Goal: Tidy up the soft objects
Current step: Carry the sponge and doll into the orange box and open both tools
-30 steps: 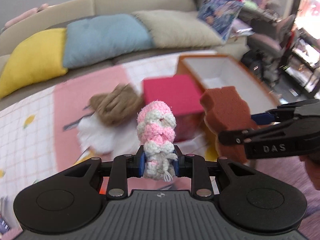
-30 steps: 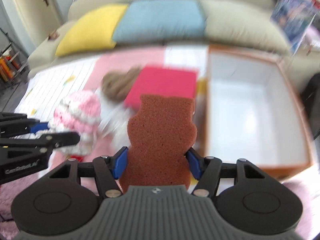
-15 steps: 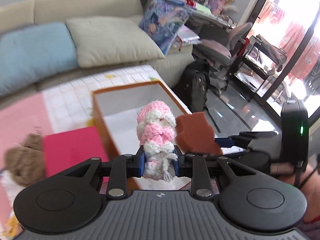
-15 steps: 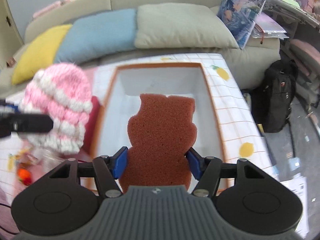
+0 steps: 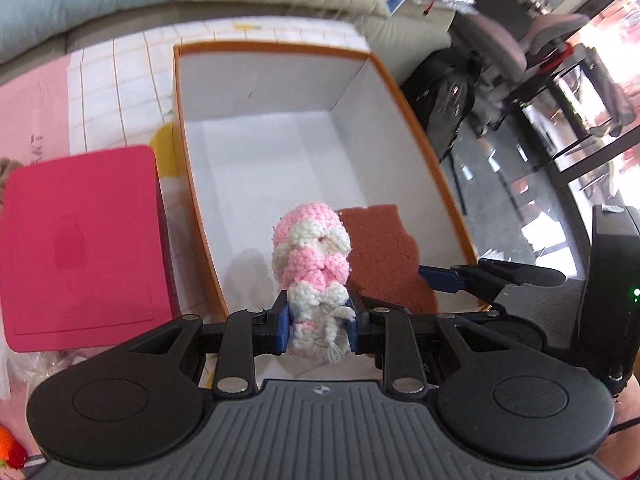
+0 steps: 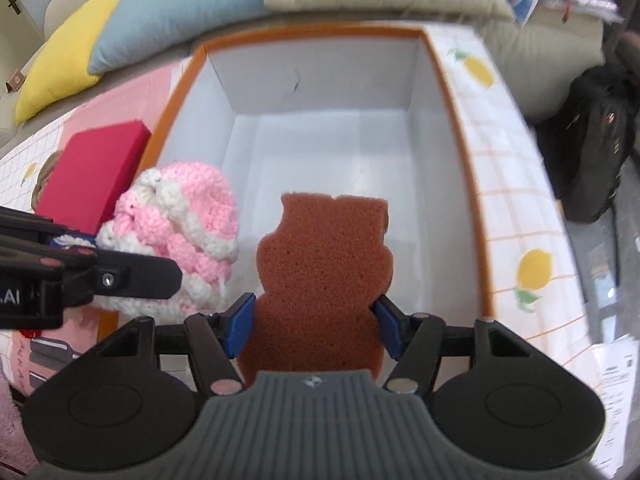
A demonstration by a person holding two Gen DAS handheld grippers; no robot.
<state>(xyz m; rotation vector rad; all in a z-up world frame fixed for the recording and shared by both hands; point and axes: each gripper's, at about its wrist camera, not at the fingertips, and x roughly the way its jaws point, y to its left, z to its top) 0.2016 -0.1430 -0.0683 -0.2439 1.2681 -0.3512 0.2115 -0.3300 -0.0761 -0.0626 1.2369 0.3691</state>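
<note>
Left gripper (image 5: 319, 322) is clamped on the knit toy (image 5: 310, 258), right gripper (image 6: 314, 326) on the sponge (image 6: 324, 264), both hovering over the empty box (image 5: 404, 92). The toy sits at the sponge's 9 o'clock, near the box's left wall, so letting go now could bounce it off the rim toward the red block (image 5: 80, 240).

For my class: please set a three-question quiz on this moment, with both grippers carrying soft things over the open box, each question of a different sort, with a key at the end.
1. True or false: the box already has a soft thing lying on its floor.
2. Which gripper holds the brown sponge? A) left B) right C) neither
3. Fill in: the left gripper is shut on a pink and white ______ toy.

Key
1. False: the white floor shows only shadows.
2. B: the right gripper clamps the sponge by its sides.
3. Knitted.
</note>
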